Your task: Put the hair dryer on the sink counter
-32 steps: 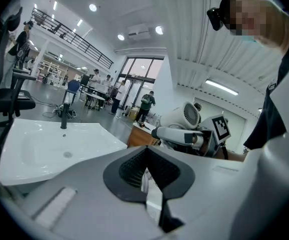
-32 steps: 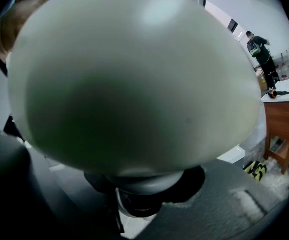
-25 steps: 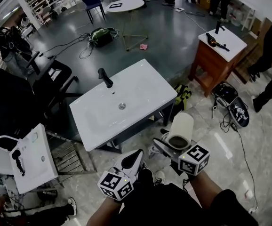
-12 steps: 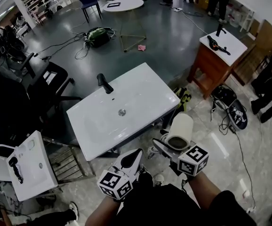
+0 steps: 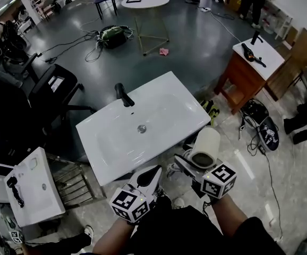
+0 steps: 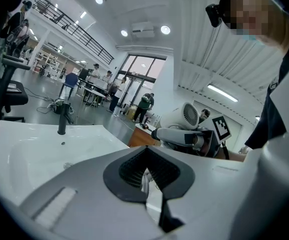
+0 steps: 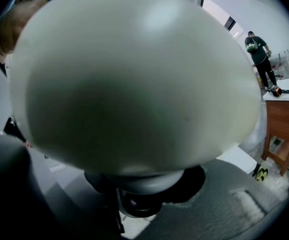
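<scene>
**Hair dryer (image 5: 205,145) held off the sink bench, not yet down**

Sink bench (image 5: 169,110): white top, shallow basin in the middle, nothing on it. The hair dryer is in the air just off its near right corner, over the floor (image 5: 249,169), barrel up. The right hand-held gripper (image 5: 188,161) pinches it low down, under the barrel; in the right gripper view the white body fills nearly everything. The left hand-held gripper (image 5: 154,173) is just beside it, jaws pressed together, nothing between them.

Risks, as judged:
- The dryer looks top-heavy, with the grip low on a smooth round part. It could swivel or slip on the way over.
- The flat rim is narrow and the basin slopes. Let go near the edge and it may roll to the floor; let go on the slope and it may slide toward the drain (image 5: 141,128).
- No cord shows, so I can't tell whether one could snag.

Around:
- A black office chair (image 5: 52,84) is left of the bench.
- A wooden bench (image 5: 244,76) with a dark tool on top is well apart at right.
- A small sink unit (image 5: 36,187) is near left.
- A round table (image 5: 145,1) is far back.
- Cables (image 5: 262,142) and shoes (image 5: 209,109) lie on the floor at right.
- The black faucet (image 5: 124,94) is on the far side, clear of the near rim.

Nothing blocks the path.
</scene>
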